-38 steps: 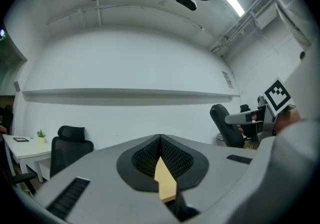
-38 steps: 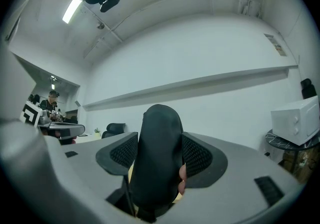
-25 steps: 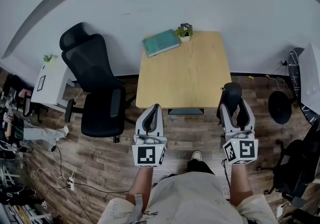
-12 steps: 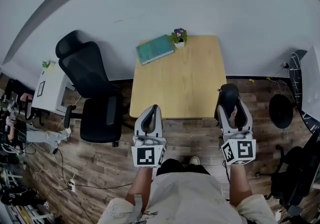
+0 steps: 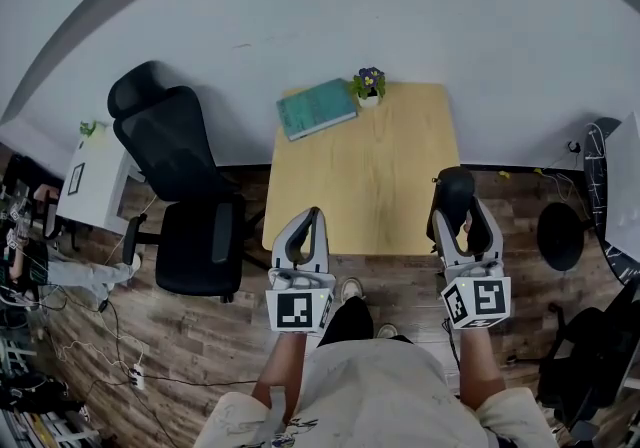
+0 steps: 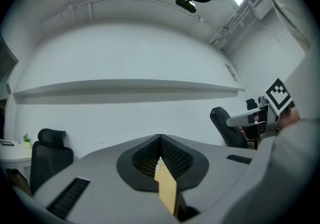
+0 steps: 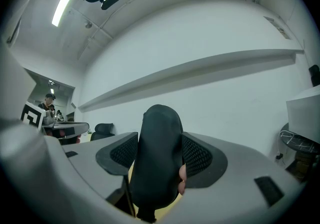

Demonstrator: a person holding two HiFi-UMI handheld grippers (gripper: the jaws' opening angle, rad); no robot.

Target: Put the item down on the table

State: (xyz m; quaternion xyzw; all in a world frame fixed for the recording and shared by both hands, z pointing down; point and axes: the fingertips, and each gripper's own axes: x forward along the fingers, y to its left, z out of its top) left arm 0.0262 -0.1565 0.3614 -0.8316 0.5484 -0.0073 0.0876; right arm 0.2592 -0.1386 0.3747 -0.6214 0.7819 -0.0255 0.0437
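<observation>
A pale wood table (image 5: 365, 176) stands against a white wall (image 5: 330, 6) on a dark plank floor (image 5: 200, 326). Left of the table sits a black office chair (image 5: 185, 186), and beyond it a white cabinet (image 5: 95, 171). Right of the table stands a black stool (image 5: 560, 234). Cables (image 5: 105, 331) trail over the floor left of the table. A strip light (image 7: 62, 8) glows overhead.

Bright, even overhead lighting, soft shadows. Glare from ceiling strip light (image 7: 62, 9) in the right gripper view. Fisheye bending, dark corners; left gripper (image 6: 160, 143) near lens slightly soft
</observation>
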